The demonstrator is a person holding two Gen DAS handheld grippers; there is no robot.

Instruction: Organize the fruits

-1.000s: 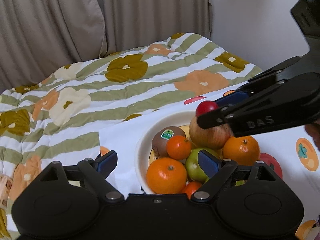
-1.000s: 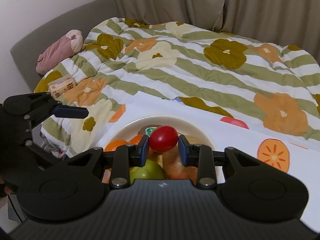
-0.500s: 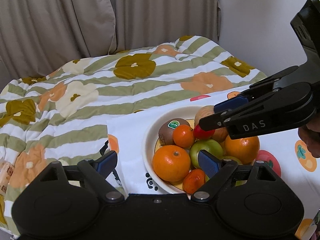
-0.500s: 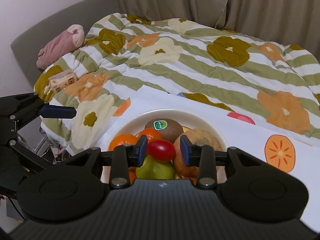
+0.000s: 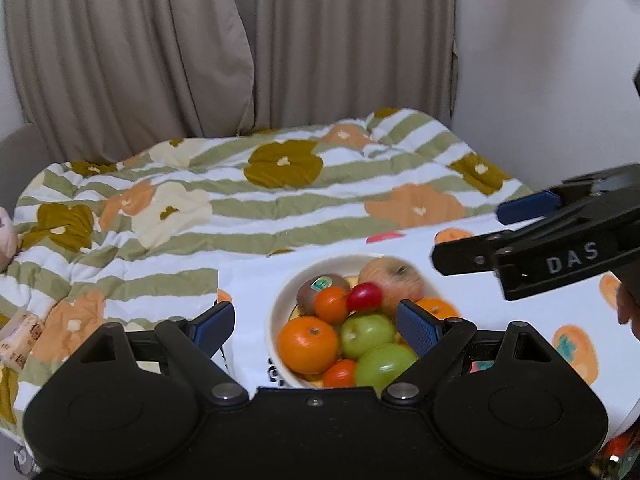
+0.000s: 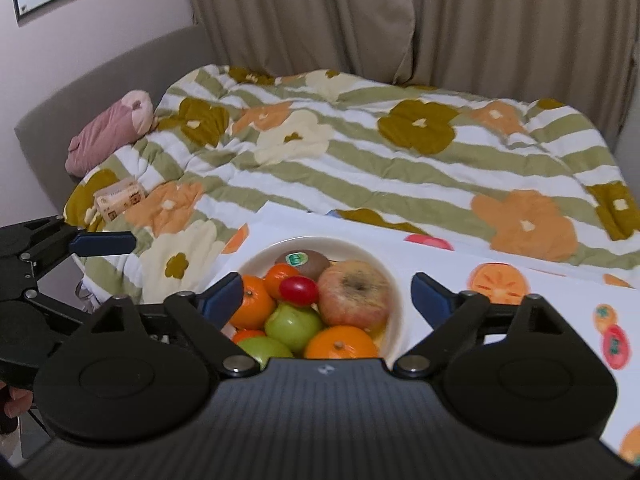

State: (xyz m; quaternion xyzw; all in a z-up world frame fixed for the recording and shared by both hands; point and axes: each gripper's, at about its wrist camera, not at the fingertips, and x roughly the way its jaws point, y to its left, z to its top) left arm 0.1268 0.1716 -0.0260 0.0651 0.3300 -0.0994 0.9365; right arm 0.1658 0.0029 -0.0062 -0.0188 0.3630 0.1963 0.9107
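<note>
A white bowl [image 5: 282, 304] [image 6: 394, 292] holds several fruits: a kiwi [image 5: 322, 288] [image 6: 302, 261], a reddish apple [image 5: 394, 276] [image 6: 354, 292], oranges [image 5: 308, 344] [image 6: 342, 344], green apples [image 5: 366, 334] [image 6: 292, 326]. A small red tomato [image 5: 363, 297] [image 6: 298, 290] rests on top of the pile. My left gripper [image 5: 316, 326] is open and empty, above the bowl's near side. My right gripper [image 6: 326, 296] is open and empty, above the bowl; it also shows at the right of the left wrist view [image 5: 496, 232].
The bowl stands on a white fruit-print cloth [image 6: 520, 292] over a bed with a striped floral quilt [image 5: 240, 208]. A pink plush [image 6: 108, 136] and a tissue pack [image 6: 120, 198] lie at the bed's left. Curtains [image 5: 240, 48] hang behind.
My right gripper lowered the red tomato onto the fruit pile, opened and let it go, then drew back. Both grippers have pulled back from the bowl.
</note>
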